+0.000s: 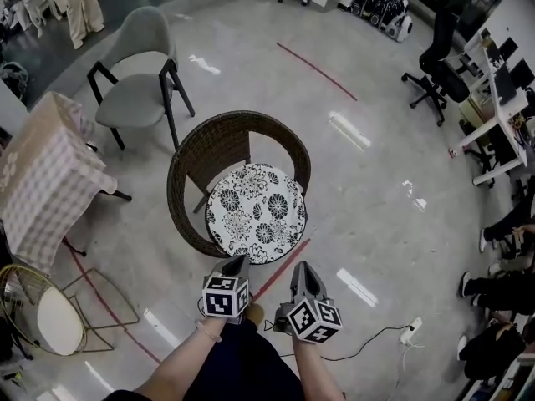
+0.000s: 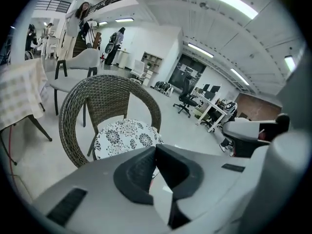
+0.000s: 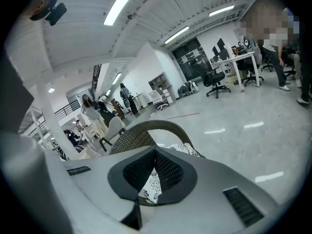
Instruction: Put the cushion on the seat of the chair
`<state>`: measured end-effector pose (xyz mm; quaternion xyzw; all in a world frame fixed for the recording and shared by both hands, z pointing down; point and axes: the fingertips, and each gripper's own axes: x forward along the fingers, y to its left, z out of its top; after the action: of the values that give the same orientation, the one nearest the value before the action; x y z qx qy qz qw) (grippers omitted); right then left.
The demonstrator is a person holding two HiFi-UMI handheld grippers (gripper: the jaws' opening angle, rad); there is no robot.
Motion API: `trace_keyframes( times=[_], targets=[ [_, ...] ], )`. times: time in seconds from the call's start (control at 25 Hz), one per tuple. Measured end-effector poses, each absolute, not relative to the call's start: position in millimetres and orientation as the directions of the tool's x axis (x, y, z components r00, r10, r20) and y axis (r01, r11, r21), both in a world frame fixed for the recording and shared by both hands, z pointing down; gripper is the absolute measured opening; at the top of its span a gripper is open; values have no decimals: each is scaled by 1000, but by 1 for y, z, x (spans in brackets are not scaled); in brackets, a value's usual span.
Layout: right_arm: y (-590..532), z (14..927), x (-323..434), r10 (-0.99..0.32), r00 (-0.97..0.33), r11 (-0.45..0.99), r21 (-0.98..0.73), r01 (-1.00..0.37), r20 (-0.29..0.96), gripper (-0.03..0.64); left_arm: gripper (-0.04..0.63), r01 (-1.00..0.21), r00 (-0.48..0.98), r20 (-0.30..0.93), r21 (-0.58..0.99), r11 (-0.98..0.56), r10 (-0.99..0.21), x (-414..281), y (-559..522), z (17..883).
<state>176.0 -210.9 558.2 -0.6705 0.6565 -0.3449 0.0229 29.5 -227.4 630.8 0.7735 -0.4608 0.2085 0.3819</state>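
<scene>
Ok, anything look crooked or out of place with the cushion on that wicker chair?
Nothing stands out. The floral cushion lies flat on the seat of the wicker chair, inside its curved back, not tilted. The left gripper and right gripper are shut and clear of it.

- Round black-and-white flower-print cloth cushion, frame centre: soft, matt fabric.
- Dark brown woven wicker tub chair around it: rough, open weave.
- Pale grey floor: smooth and glossy, mirroring lights.
- Grey shell chair with black legs, upper left: smooth, matt.
- Beige checked cloth, left edge: limp woven fabric.
- Right gripper: matt grey plastic with black cross-hatched pads.
</scene>
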Motion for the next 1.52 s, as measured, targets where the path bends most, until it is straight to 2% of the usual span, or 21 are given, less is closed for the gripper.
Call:
trace_keyframes(
  times=[0.24,0.48,0.72,0.88,1.08,1.52],
  targets=[
    [-216,505,160,-931,-140,-50,-500,-865,336,-5,17,-844,533,589,422,-331,-607,26,-230,564],
    [-220,457,148,-959,-165,53,-426,-903,232,-6,17,-800,595,509,443,-404,-622,32,-223,505],
    [-220,438,155,-974,-119,13,-480,-877,191,-9,17,-764,641,448,443,-468,-623,36,-219,467],
    [-229,423,156,-983,-106,30,-441,-897,150,-9,18,-751,659,398,402,-524,-639,38,-227,447],
    [-240,400,157,-992,-90,45,-422,-906,87,-11,18,-763,642,367,388,-517,-673,30,-251,433],
    [-243,404,145,-986,-128,71,-425,-903,105,-11,18,-785,613,369,380,-489,-698,20,-258,437]
  ],
)
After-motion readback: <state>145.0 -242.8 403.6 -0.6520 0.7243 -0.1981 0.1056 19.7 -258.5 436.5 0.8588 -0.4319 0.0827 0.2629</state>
